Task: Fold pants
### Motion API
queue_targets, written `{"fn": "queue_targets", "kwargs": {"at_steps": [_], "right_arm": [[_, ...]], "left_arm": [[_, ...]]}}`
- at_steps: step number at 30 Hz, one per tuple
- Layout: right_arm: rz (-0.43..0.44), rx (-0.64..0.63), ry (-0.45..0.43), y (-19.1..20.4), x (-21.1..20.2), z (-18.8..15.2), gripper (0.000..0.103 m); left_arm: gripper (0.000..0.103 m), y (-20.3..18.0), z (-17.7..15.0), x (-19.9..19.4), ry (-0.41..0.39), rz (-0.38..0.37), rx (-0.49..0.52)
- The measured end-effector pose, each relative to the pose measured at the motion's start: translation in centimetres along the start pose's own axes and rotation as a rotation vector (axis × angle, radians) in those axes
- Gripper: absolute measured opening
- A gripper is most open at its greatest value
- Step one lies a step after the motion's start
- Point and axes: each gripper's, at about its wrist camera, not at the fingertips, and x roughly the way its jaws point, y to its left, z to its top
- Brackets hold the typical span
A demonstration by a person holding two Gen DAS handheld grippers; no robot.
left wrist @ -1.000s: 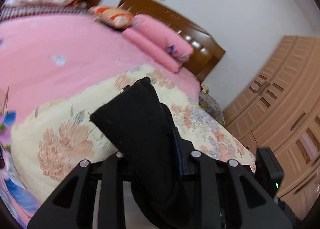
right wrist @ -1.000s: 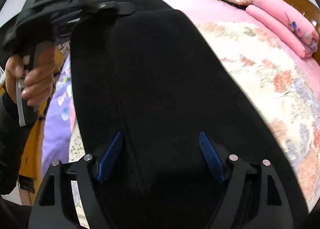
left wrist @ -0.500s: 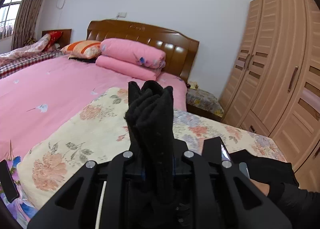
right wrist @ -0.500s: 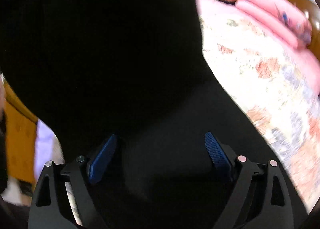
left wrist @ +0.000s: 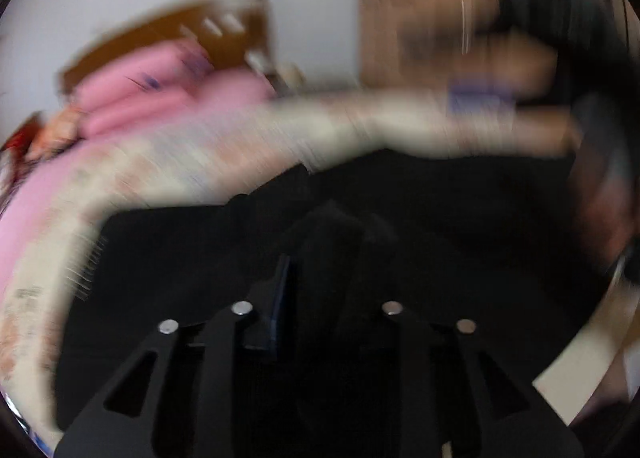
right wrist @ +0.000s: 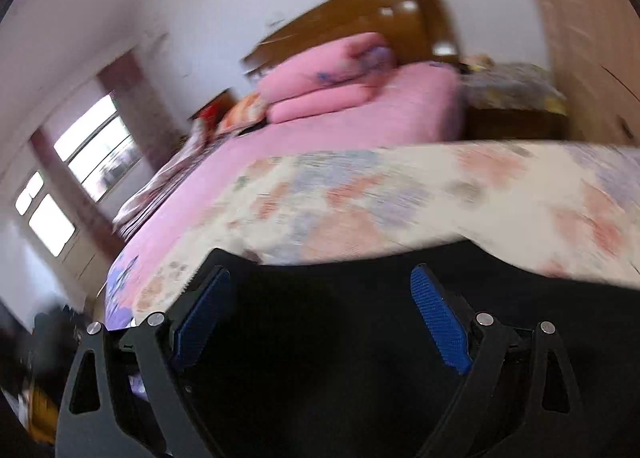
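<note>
The pants [left wrist: 400, 218] are a soft, matte black cloth, spread in a broad dark sheet over the near part of the floral blanket [right wrist: 360, 198], which is cream with faded pink and lilac blooms. In the left wrist view the left gripper [left wrist: 320, 258] has its fingers drawn close together around a raised ridge of that black cloth, pinched up into a peak between them (the whole view is streaked with blur, so the edges are hard to read). In the right wrist view the right gripper [right wrist: 320, 298] stands with its jaws wide apart, the ribbed blue pads [right wrist: 438, 318] facing each other across open space; the pants lie under and between them, and I cannot tell whether either pad touches the cloth. Beyond the blanket runs a smooth pink bedspread [right wrist: 340, 126], with plump pink rolled quilts [right wrist: 320, 86] stacked against a glossy brown wooden headboard [right wrist: 360, 14]. An orange patterned pillow [right wrist: 244, 114] sits beside the quilts. Pale wooden wardrobe [right wrist: 592, 38] panels rise on the right, and a bright window [right wrist: 96, 146] glows at far left
</note>
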Motion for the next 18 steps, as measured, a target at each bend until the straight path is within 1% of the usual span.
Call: {"fn": "queue_targets", "kwargs": {"at_steps": [1,2,3,4,5,6,7,8,9,11,12,13,15,16,18], "right_arm": [[-0.007,0.023,0.019,-1.6,-0.5,-0.3,0.089],[-0.004,0.031,0.029,-1.2,-0.3,-0.7,0.089],[0.008,0.043,0.042,-1.9,-1.2,-1.8,0.089],[0.020,0.051,0.053,-2.1,-1.0,-2.2,0.089],[0.039,0.059,0.069,-1.9,-0.1,-2.2,0.089],[0.087,0.075,0.097,-1.7,0.3,-2.3,0.089],[0.119,0.086,0.115,-1.9,1.0,-2.3,0.088],[0.158,0.093,0.141,-1.5,0.7,-3.2,0.084],[0.199,0.082,0.180,-0.5,0.6,-4.1,0.080],[0.232,0.063,0.231,1.4,2.1,-4.6,0.080],[0.252,0.070,0.286,2.3,3.2,-5.2,0.080],[0.264,0.081,0.325,3.0,4.0,-5.7,0.080],[0.300,0.098,0.379,4.1,4.9,-6.8,0.079],[0.301,0.089,0.393,4.8,5.3,-7.2,0.079],[0.292,0.088,0.383,5.6,6.0,-6.9,0.079]], "left_arm": [[0.057,-1.2,-0.5,-0.6,-0.046,0.037,0.054],[0.064,-1.9,-0.8,-1.4,-0.064,0.014,0.085],[0.067,-2.2,-0.9,-3.4,-0.110,-0.095,0.092],[0.073,-2.0,-1.0,-5.5,-0.166,-0.151,0.090],[0.077,-1.7,-1.1,-7.2,-0.207,-0.159,0.086],[0.082,-0.5,-1.3,-9.6,-0.261,-0.154,0.057],[0.084,0.8,-1.6,-11.0,-0.287,-0.152,0.021],[0.085,2.5,-1.9,-12.1,-0.299,-0.143,-0.030],[0.087,5.0,-2.4,-13.0,-0.299,-0.090,-0.098],[0.087,8.8,-3.6,-13.3,-0.270,0.074,-0.176],[0.087,11.0,-4.5,-13.0,-0.225,0.166,-0.215],[0.087,12.5,-5.3,-12.8,-0.188,0.202,-0.239],[0.087,14.1,-6.9,-12.7,-0.150,0.208,-0.261],[0.087,14.0,-7.5,-12.6,-0.133,0.205,-0.254],[0.087,13.4,-8.3,-12.1,-0.112,0.185,-0.214]]}}
